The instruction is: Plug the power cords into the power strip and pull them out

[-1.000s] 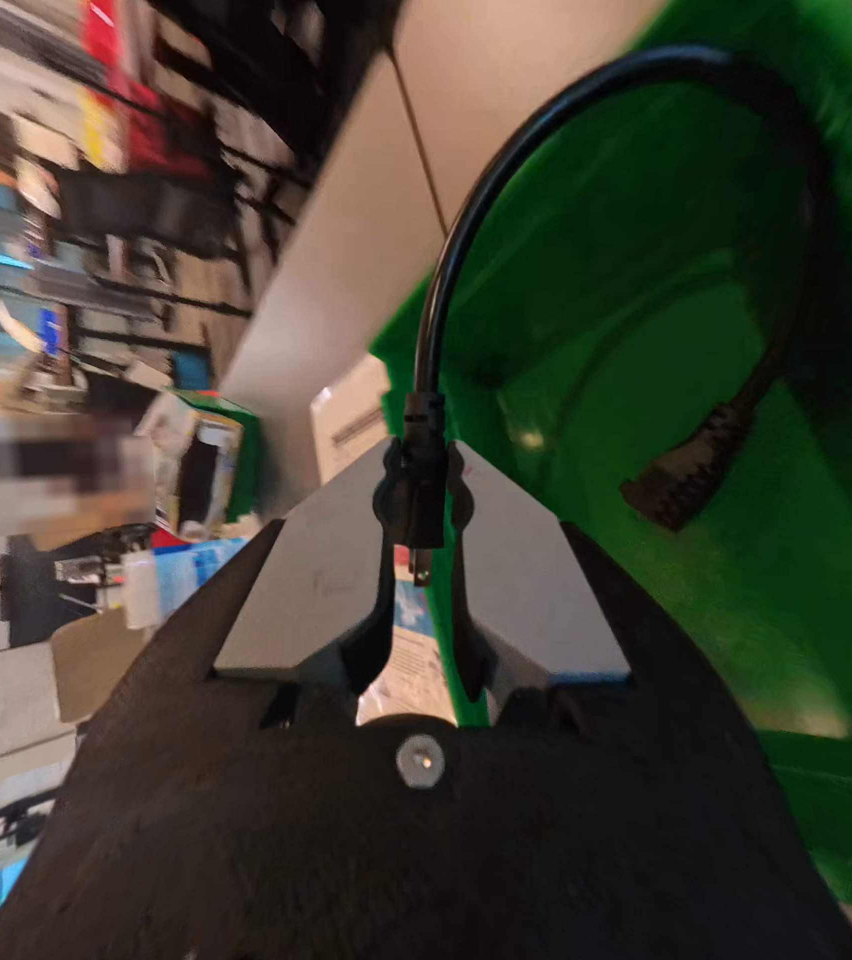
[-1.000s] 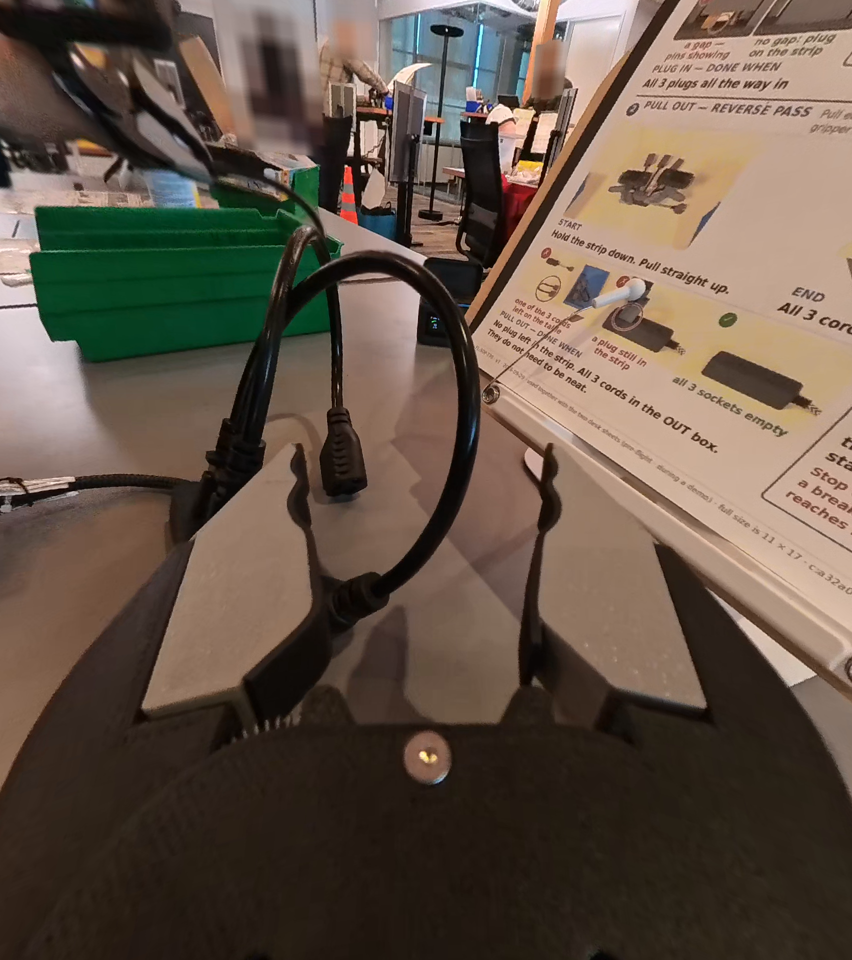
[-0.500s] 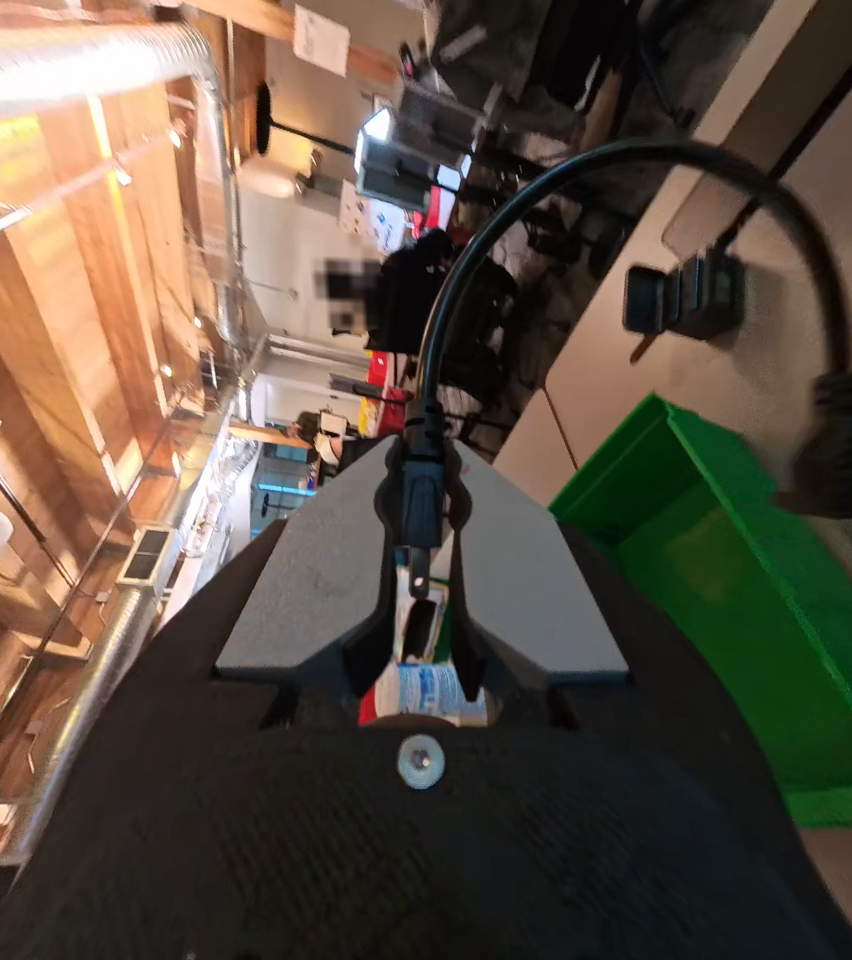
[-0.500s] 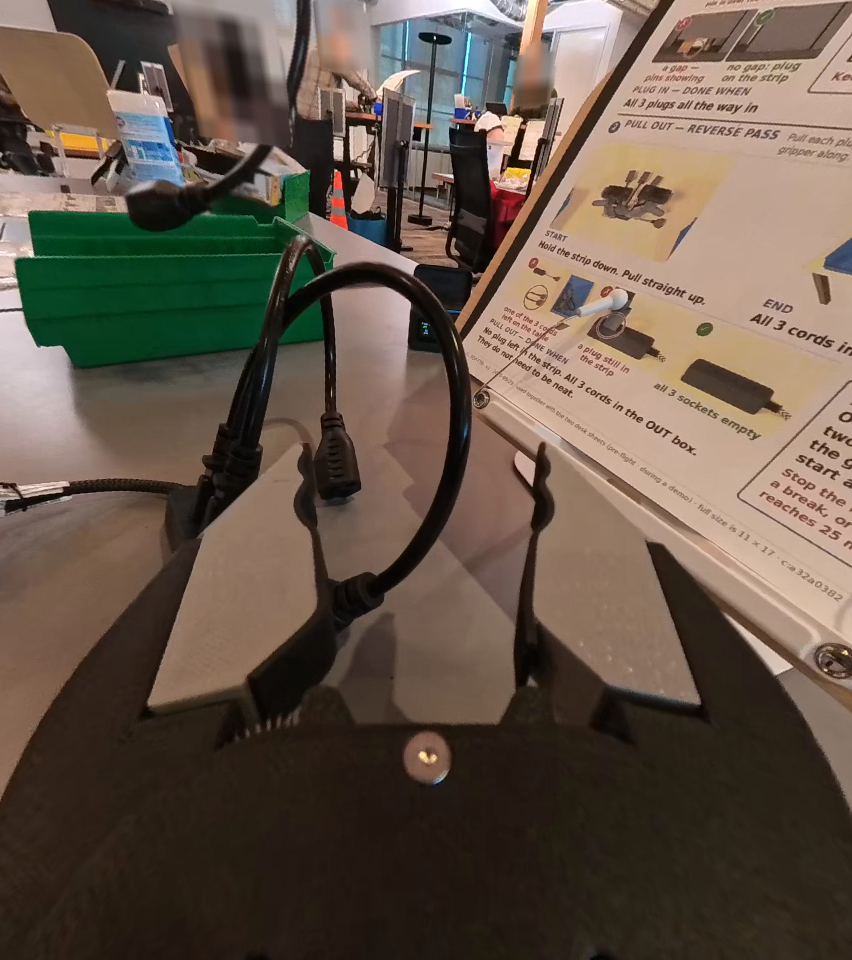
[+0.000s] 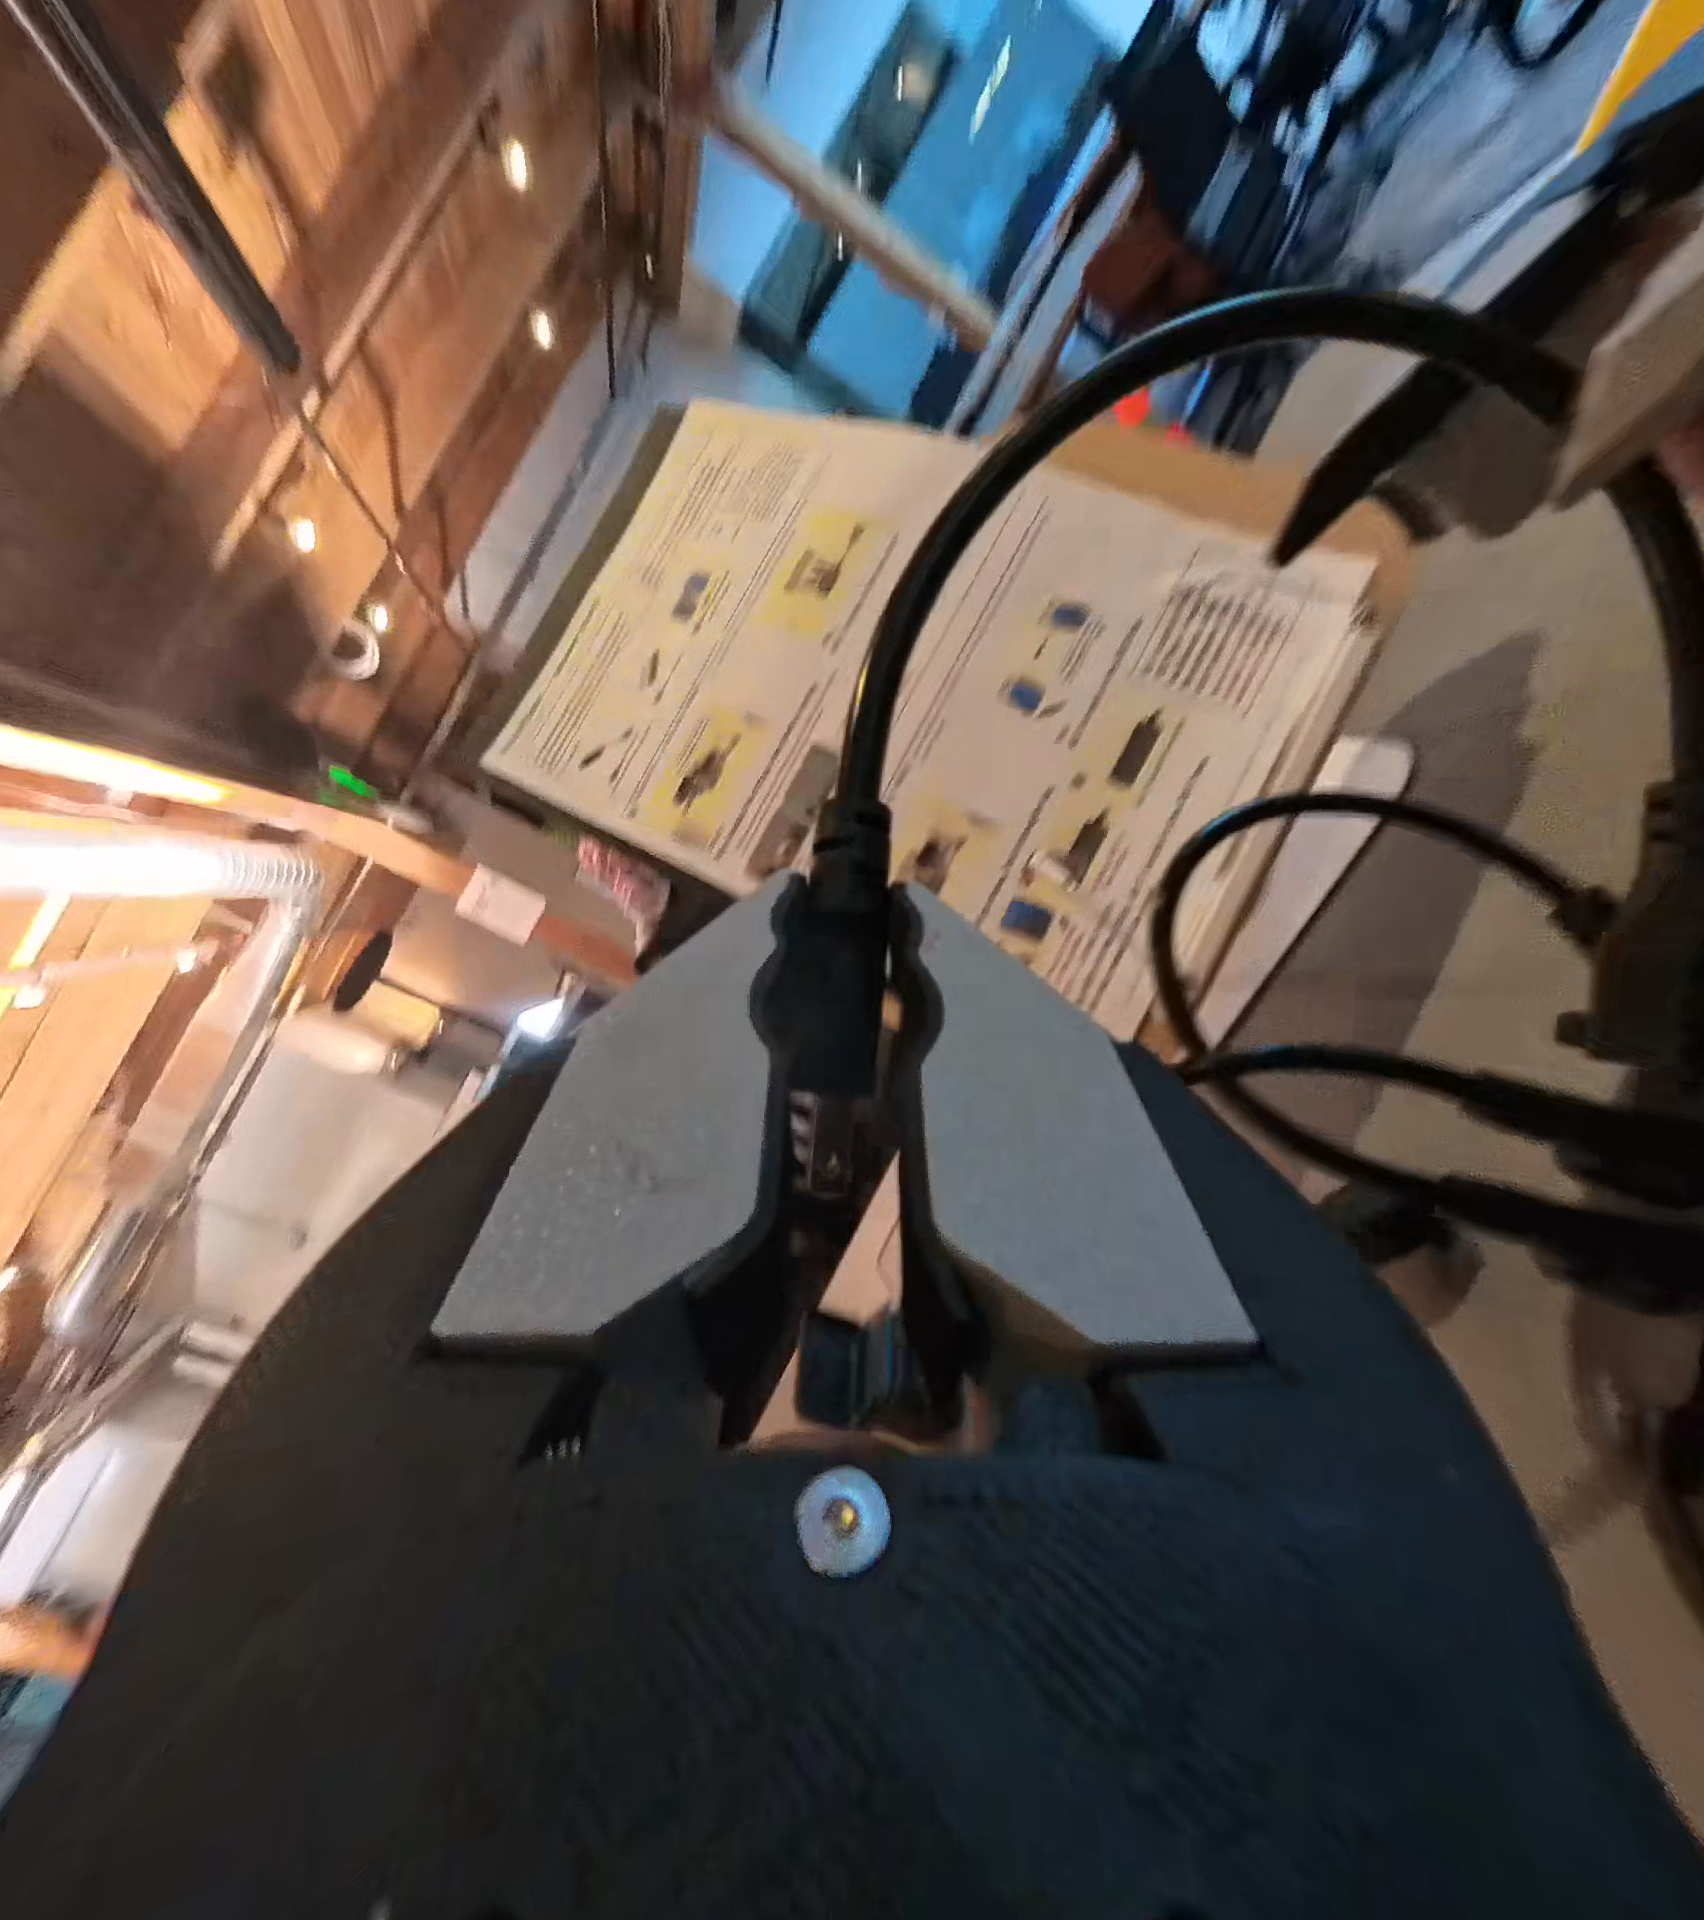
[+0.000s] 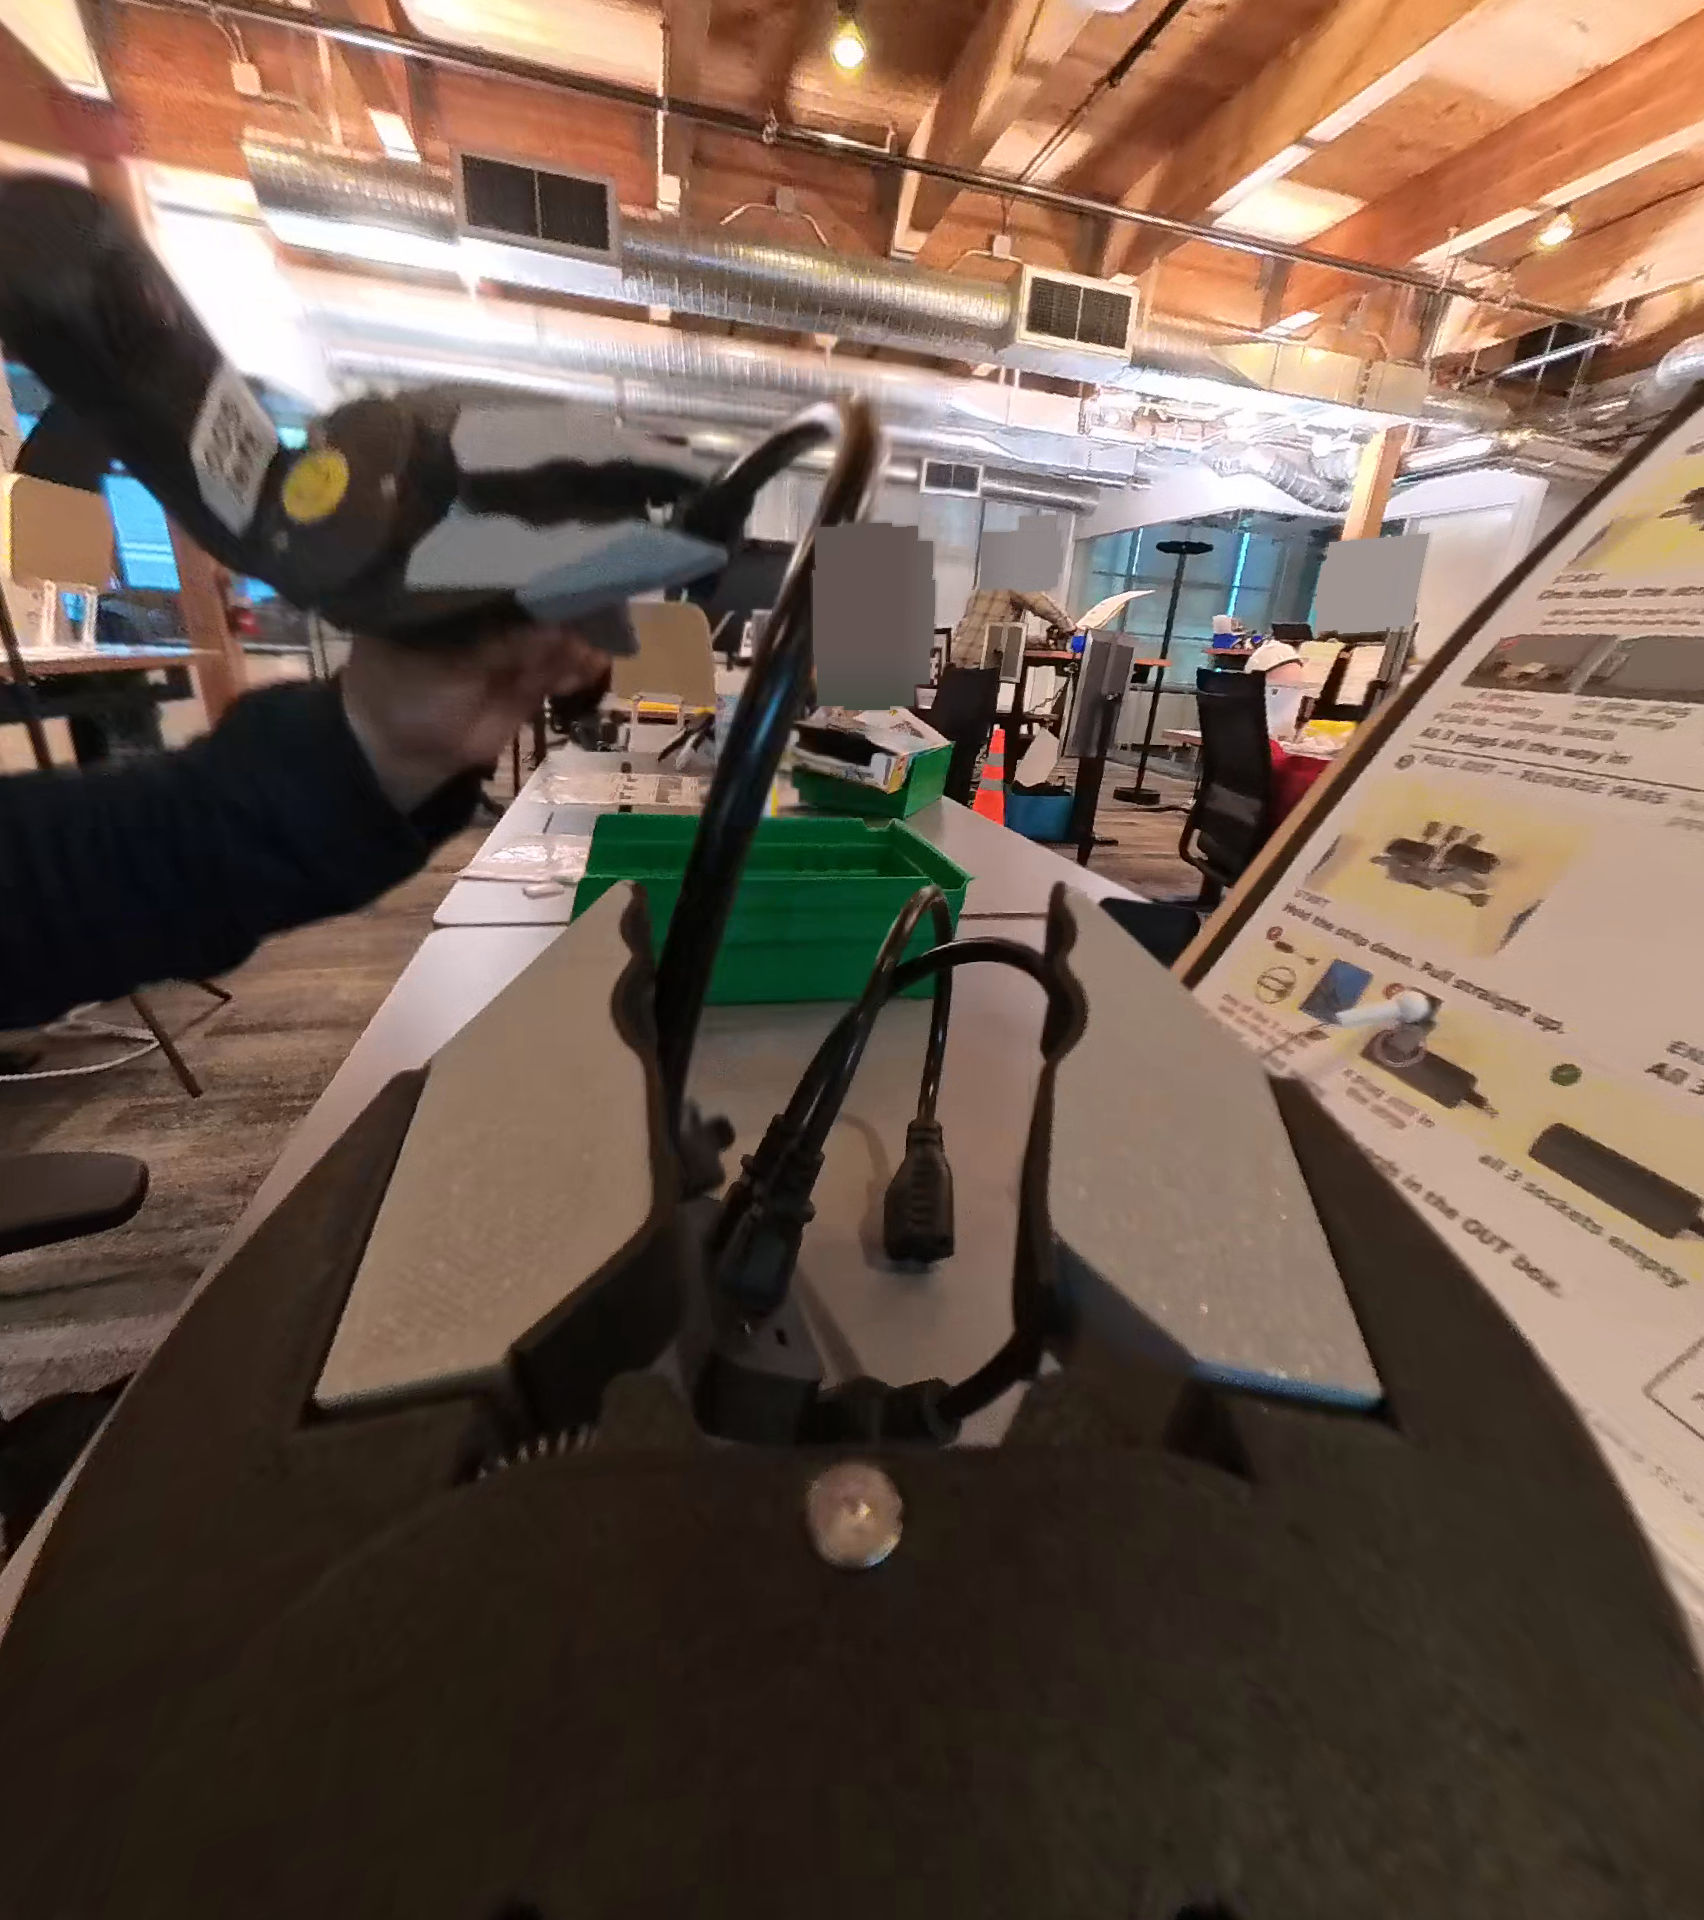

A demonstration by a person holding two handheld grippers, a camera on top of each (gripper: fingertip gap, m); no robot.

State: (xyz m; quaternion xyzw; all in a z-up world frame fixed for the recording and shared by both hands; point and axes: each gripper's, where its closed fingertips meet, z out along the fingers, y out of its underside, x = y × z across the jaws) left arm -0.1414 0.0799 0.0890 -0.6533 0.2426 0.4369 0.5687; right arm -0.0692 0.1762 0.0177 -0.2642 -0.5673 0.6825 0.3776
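The power cord (image 5: 941, 582) is light but springy, so keep your left gripper (image 5: 843, 971) clamped on its rigid black plug body – never the bendy cable – while your right gripper (image 6: 848, 997) hangs open, empty, over the power strip (image 6: 775, 1351).

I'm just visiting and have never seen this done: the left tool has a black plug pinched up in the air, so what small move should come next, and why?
Probably lower the left tool toward the power strip on the table. Its fingers grip a black plug high above the strip, prongs toward the camera. The right tool stands open around the strip, where another plug already sits.
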